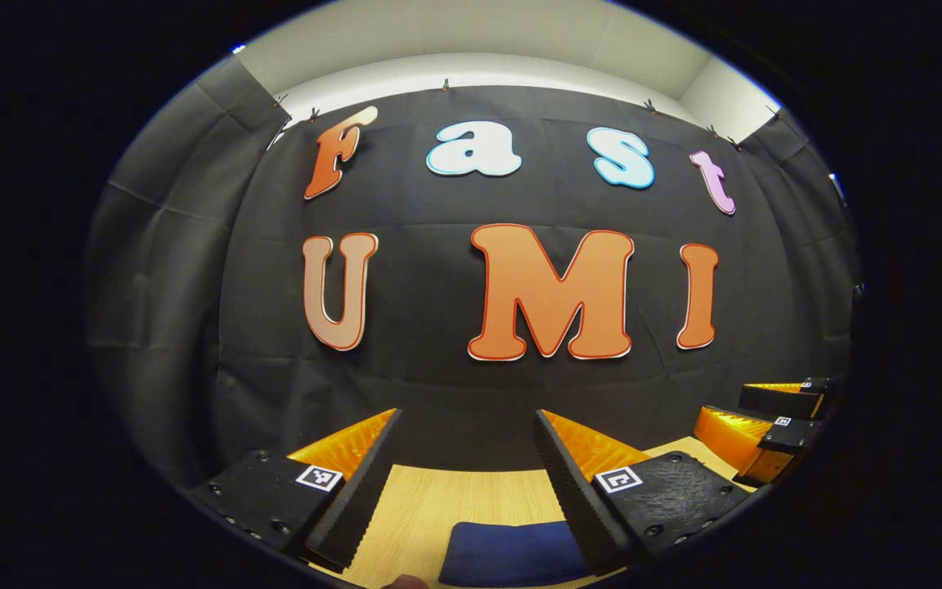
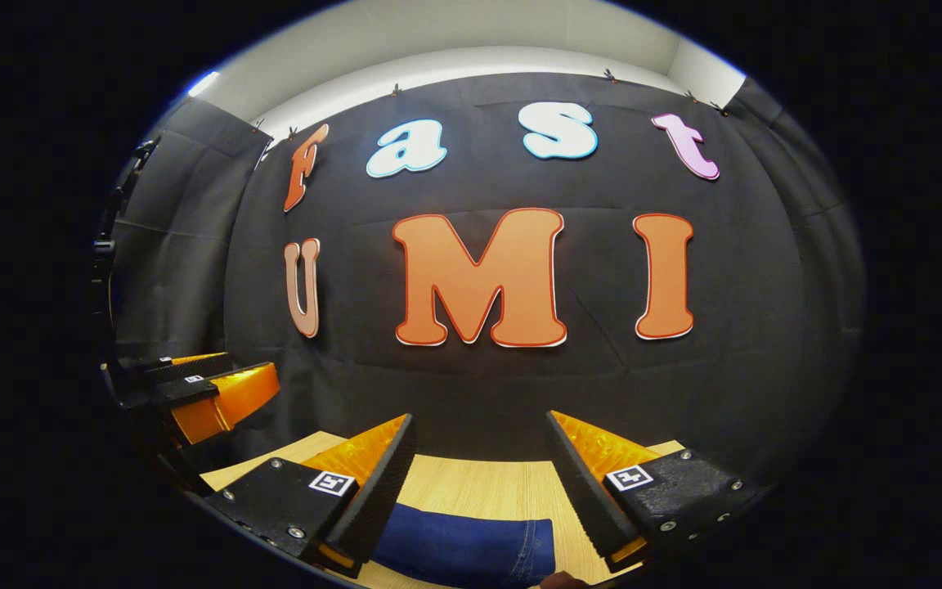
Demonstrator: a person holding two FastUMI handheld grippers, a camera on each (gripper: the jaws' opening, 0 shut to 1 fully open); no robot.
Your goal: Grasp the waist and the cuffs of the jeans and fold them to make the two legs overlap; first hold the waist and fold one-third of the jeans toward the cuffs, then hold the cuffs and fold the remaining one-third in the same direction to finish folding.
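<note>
Your left gripper stood with its jaws wide apart and nothing between them, held up above the table and aimed at the booth's black wall; your right gripper was the same, fingers spread and empty, raised and level. In the left gripper view the right gripper showed off at the right edge, well apart from the left one; in the right gripper view the left gripper sat at the left edge, so you held the pair side by side.

The jeans lay low on the pale wood table, near you and beneath the fingers, dark blue, with a stitched edge at their right end in the right gripper view; a strip of them also showed under the left gripper. Neither gripper touched the cloth.

So little of the jeans showed that you could not tell waist from cuff, nor how far they were folded; that was your main risk, since you might have come down on the wrong end. Dropping blind from that height, you could have pinched one layer alone, or struck the table with the fingertips and skidded the cloth; uneven grasps by the two grippers would have skewed the fold and left the legs misaligned.
</note>
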